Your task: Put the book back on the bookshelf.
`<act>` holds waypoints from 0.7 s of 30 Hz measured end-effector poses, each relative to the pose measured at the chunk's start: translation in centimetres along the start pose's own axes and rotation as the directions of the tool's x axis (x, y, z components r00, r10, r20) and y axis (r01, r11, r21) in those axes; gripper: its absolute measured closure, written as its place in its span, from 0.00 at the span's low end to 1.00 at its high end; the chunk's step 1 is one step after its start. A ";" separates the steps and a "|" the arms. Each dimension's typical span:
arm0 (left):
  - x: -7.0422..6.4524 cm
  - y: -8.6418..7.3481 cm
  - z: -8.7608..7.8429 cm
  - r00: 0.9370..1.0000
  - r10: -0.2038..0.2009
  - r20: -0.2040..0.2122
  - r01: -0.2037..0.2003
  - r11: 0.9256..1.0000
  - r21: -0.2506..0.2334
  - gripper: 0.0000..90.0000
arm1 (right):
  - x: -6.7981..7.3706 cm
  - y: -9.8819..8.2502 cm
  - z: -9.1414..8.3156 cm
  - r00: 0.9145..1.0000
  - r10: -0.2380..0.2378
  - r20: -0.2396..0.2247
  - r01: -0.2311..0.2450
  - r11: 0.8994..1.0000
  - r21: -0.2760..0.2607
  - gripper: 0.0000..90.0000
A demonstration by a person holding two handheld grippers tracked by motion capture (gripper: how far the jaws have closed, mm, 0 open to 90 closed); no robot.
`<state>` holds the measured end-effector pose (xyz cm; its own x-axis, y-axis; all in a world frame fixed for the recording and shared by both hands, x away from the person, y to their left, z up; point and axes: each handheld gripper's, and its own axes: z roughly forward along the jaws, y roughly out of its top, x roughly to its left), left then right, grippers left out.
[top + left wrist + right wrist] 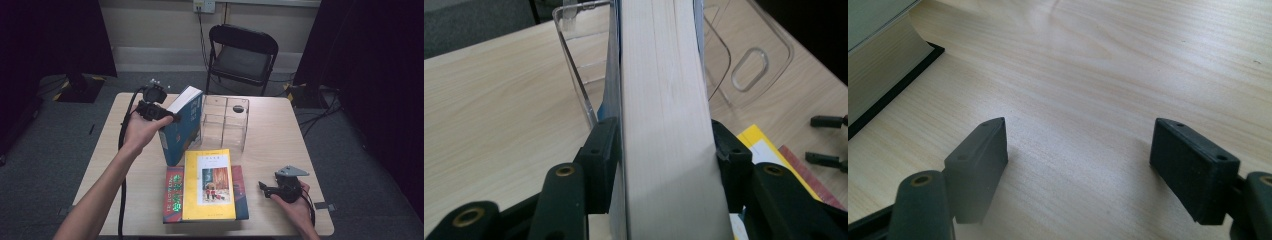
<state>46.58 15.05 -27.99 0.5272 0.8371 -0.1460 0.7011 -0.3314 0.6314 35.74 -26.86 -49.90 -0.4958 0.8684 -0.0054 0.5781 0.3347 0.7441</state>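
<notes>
My left gripper point(169, 117) is shut on a thick blue-covered book point(181, 131) and holds it tilted up off the table, just left of a clear plastic organiser point(225, 122). In the left gripper view the pads point(600, 155) press both covers, with the pale page block point(664, 100) between them and the organiser point(744, 65) behind. A yellow book point(208, 185) lies flat on a red book point(172, 196) near the front edge. My right gripper point(263, 187) rests low to their right, open, with bare wood between its jaws point(1078, 160). The edge of the book stack point(878, 65) lies at its left.
The light wooden table point(280, 145) has bare room on its right and far left. A black folding chair point(242, 55) stands behind the table. Dark curtains hang on both sides, and cables run along the floor.
</notes>
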 end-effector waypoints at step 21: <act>-0.4 3.5 2.9 0.996 0.024 -0.080 -0.002 0.966 0.260 0.63 | 0.0 0.0 0.0 1.000 0.000 0.000 0.000 1.000 0.000 0.25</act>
<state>50.18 12.32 -27.94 0.5033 0.8613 -0.0694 0.8008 -0.4347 0.4120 35.74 -26.86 -49.90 -0.4959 0.8684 -0.0048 0.5783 0.3343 0.7442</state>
